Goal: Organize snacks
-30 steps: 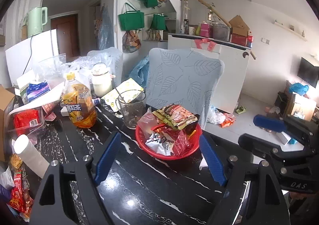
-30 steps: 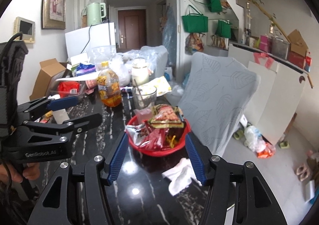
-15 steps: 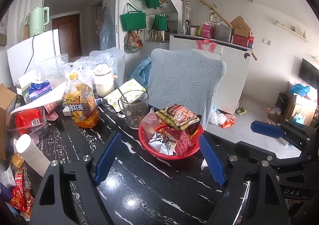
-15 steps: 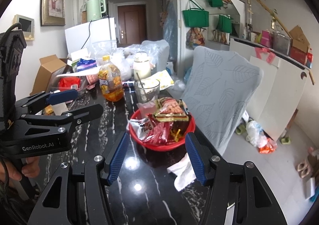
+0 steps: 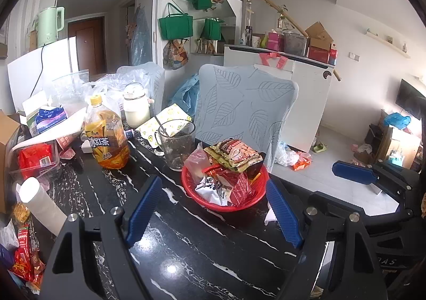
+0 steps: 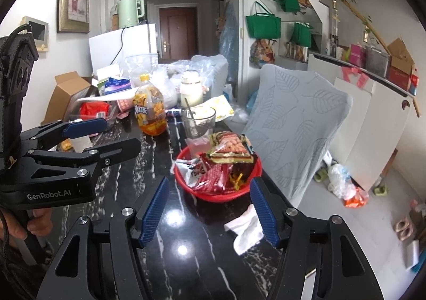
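Red snack basket [image 5: 223, 204] before both wide-open hand-held grippers [image 5: 213, 209] [image 6: 207, 209], glass mug [image 5: 177, 145] behind, crumpled tissue [image 6: 246, 228] beside

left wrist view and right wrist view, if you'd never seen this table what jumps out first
The red basket heaped with snack packets stands out, sitting near the black marble table's edge, framed ahead of both the open left gripper and the open right gripper. Behind it stand a glass mug and an orange tea bottle, with a crumpled white tissue on the near side.
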Motion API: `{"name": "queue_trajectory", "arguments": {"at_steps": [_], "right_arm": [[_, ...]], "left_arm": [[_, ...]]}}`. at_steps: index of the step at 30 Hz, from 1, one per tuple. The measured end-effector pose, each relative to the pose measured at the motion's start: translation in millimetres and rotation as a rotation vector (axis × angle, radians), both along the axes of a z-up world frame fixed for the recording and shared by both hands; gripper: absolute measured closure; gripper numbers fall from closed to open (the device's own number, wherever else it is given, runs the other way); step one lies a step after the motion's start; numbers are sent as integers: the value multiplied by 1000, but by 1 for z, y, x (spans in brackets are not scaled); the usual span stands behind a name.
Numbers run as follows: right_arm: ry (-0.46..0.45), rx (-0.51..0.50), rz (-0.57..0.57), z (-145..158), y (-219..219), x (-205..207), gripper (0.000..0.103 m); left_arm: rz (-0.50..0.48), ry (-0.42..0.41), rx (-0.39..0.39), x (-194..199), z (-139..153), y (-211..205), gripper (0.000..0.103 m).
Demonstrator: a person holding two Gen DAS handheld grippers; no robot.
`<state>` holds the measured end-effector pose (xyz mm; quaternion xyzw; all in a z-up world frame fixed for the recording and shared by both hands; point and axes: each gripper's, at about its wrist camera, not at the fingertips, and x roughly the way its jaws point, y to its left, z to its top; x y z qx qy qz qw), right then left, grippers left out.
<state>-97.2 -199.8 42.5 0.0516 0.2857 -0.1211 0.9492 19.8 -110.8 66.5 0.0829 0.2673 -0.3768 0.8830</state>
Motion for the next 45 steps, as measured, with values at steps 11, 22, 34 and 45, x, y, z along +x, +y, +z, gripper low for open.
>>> {"name": "queue_trajectory", "arguments": {"at_steps": [11,22,34,45], "right_arm": [[8,15,3,-1,-4,-2,38],[20,19,3,-5,-5,0,38],[27,17,3,-7,-3,2,38],[29,20,-6,-6,-4,2,38]], "left_arm": [[-10,10,4,0,0,-1,23],[-9,6,9,0,-2,-2,23],[-7,11,12,2,-3,0,23],[-5,5,23,2,-5,-2,23]]}}
